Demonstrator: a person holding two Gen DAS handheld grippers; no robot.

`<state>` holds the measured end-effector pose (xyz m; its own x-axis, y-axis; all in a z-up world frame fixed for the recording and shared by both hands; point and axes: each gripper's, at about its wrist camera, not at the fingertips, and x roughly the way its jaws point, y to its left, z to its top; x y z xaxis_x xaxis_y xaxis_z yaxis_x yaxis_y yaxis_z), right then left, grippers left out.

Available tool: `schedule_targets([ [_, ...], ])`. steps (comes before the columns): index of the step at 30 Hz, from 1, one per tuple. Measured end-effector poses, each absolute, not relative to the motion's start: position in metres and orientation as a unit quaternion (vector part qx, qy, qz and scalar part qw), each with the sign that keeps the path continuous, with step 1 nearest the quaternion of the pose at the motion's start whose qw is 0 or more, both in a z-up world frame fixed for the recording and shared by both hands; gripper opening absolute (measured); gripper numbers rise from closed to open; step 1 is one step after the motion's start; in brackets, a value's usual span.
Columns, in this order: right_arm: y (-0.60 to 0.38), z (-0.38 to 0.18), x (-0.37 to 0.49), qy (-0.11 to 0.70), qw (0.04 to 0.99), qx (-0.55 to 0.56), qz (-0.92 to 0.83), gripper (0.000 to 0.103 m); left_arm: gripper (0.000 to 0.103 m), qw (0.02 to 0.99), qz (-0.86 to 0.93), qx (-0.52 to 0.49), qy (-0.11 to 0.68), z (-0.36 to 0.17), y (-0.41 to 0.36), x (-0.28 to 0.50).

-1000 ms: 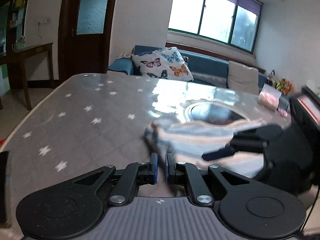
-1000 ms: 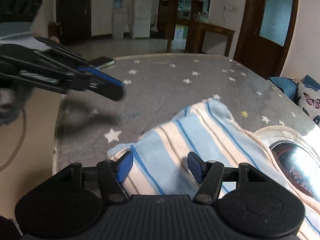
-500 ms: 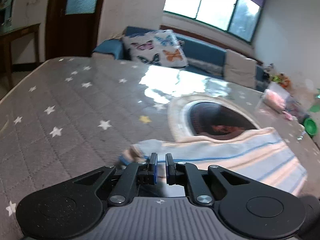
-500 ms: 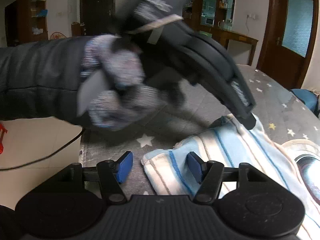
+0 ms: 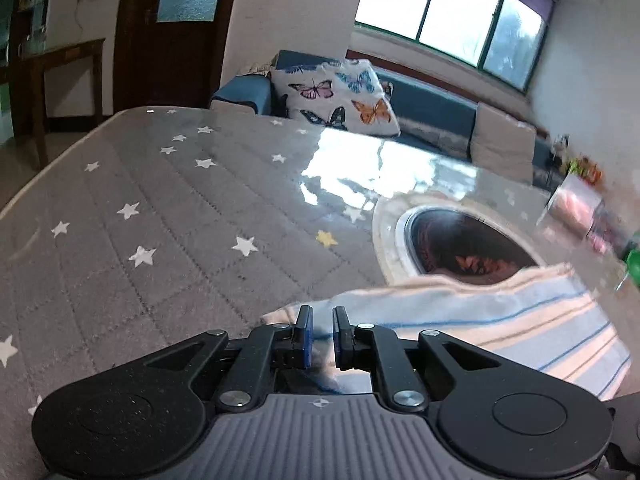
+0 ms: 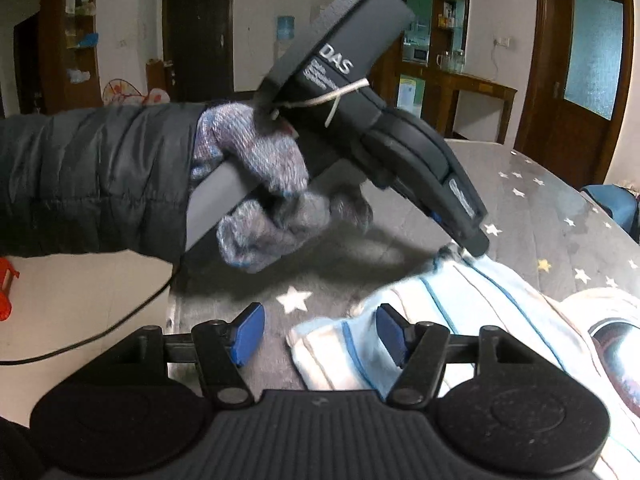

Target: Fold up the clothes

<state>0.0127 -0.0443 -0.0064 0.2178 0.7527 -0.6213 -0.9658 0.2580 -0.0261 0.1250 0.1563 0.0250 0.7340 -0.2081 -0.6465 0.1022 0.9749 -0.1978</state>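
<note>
Having swung our left hand-held gripper (image 5: 319,334) across, we now pinch the far corner of the blue-and-cream striped garment (image 6: 452,320) near the star-print worktop's (image 5: 168,216) front edge; the right hand-held gripper (image 6: 320,334) hangs spread, readying a fold.

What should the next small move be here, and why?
Probably close the right tongs on the near corner of the striped garment. They stand open with that corner lying between the pads. The left tongs, nearly shut, sit at the far corner; whether they pinch it is unclear.
</note>
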Motion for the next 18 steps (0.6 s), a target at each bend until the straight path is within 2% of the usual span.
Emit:
schedule_targets([
  [5, -0.031, -0.02, 0.006, 0.267, 0.738, -0.231, 0.575, 0.068, 0.013, 0.923, -0.075, -0.078, 0.37, 0.016, 0.159, 0.127],
  [7, -0.031, -0.018, 0.008, 0.268, 0.738, -0.231, 0.575, 0.067, 0.017, 0.925, -0.074, -0.079, 0.365, 0.019, 0.161, 0.123],
  [9, -0.035, -0.012, 0.008, 0.264, 0.741, -0.226, 0.575, 0.066, 0.025, 0.928, -0.071, -0.078, 0.359, 0.023, 0.163, 0.118],
  [14, -0.03, -0.015, 0.013, 0.272, 0.739, -0.228, 0.573, 0.068, 0.027, 0.929, -0.057, -0.092, 0.353, 0.031, 0.171, 0.108],
  [18, -0.03, -0.022, 0.011, 0.276, 0.739, -0.232, 0.569, 0.067, 0.039, 0.929, -0.045, -0.108, 0.35, 0.036, 0.179, 0.094],
])
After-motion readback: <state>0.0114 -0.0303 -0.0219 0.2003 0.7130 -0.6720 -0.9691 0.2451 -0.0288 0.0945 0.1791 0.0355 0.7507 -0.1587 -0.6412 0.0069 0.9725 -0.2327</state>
